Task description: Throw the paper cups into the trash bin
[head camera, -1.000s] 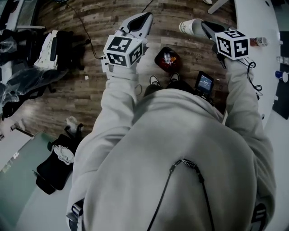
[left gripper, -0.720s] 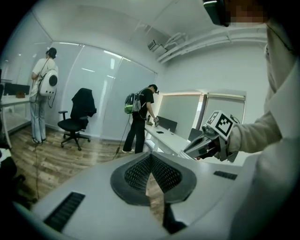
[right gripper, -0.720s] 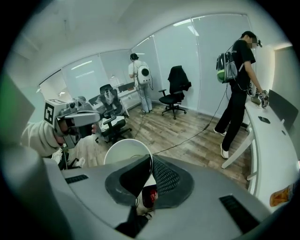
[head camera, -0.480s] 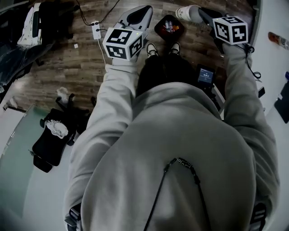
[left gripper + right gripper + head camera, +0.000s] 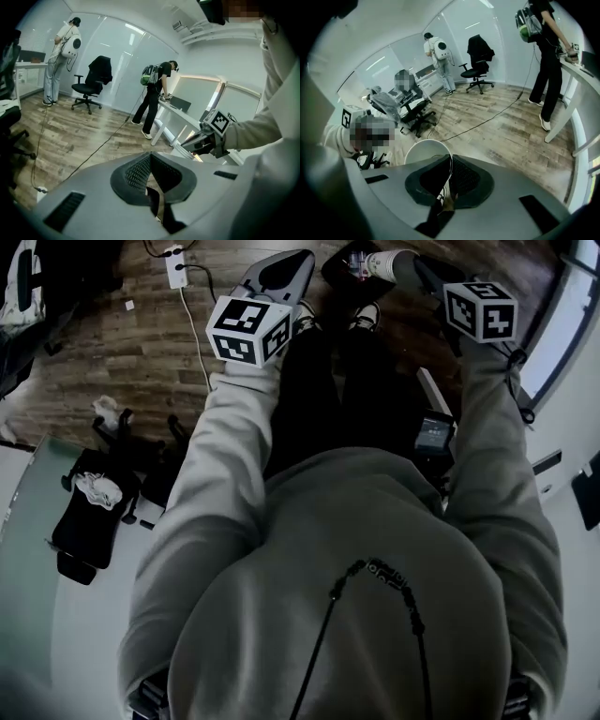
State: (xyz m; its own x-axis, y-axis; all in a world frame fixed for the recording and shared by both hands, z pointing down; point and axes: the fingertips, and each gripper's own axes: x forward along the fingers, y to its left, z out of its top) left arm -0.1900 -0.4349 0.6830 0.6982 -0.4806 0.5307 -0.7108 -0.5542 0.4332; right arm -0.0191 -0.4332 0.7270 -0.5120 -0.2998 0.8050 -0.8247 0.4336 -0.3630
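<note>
Just beside the trash bin (image 5: pixel 336 270), the right gripper (image 5: pixel 417 270) pinches one paper cup (image 5: pixel 386 262) by its rim (not yet dropped); the left gripper (image 5: pixel 292 263) is clenched, empty.

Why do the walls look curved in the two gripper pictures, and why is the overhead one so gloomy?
Left and right gripper views: wide-angle lenses bow the glass walls and blacken the corners. Head view: dim, nearly colourless; the brown wooden plank floor is dark, the white paper cup stands out.

White paper cup (image 5: pixel 384 262), sideways, rim in the right claw (image 5: pixel 405 266), near the dark trash bin (image 5: pixel 330 263).
</note>
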